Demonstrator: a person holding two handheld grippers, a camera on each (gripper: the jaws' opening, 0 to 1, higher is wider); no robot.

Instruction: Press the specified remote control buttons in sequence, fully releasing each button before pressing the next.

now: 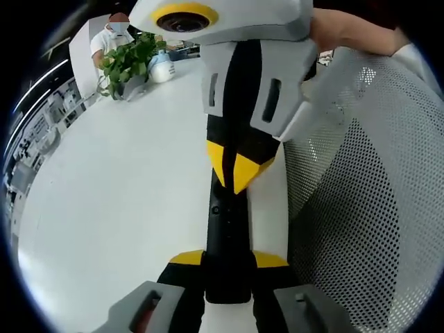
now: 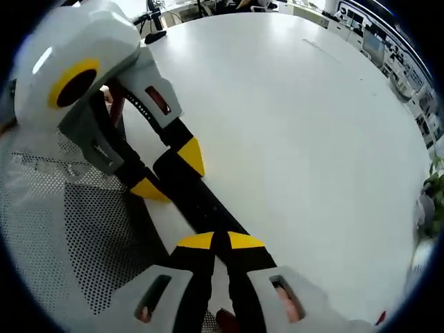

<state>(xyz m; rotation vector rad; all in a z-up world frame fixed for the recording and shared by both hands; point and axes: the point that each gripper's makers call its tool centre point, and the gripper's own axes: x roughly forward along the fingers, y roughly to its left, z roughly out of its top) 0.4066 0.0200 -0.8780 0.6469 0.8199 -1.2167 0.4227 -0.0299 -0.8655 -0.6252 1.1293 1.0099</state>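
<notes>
A slim black remote [image 1: 225, 222] lies lengthwise between the yellow-tipped jaws of my left gripper [image 1: 227, 260], which is shut on its near end. My right gripper [image 1: 236, 166] comes down from the top of the left gripper view, its two yellow tips pressed together and sitting on the remote's far part. In the right gripper view, my right gripper [image 2: 222, 241] is shut with tips touching over the remote [image 2: 201, 198]. The left gripper [image 2: 170, 173] reaches in from the upper left and clamps the remote's other end.
The white table [image 1: 104, 194] spreads wide to one side [image 2: 298, 125]. A white perforated mesh panel [image 1: 361, 208] stands close beside the remote [image 2: 69, 222]. At the table's far end are a potted plant [image 1: 128, 62], a white object [image 1: 161, 68] and a seated person [image 1: 111, 35].
</notes>
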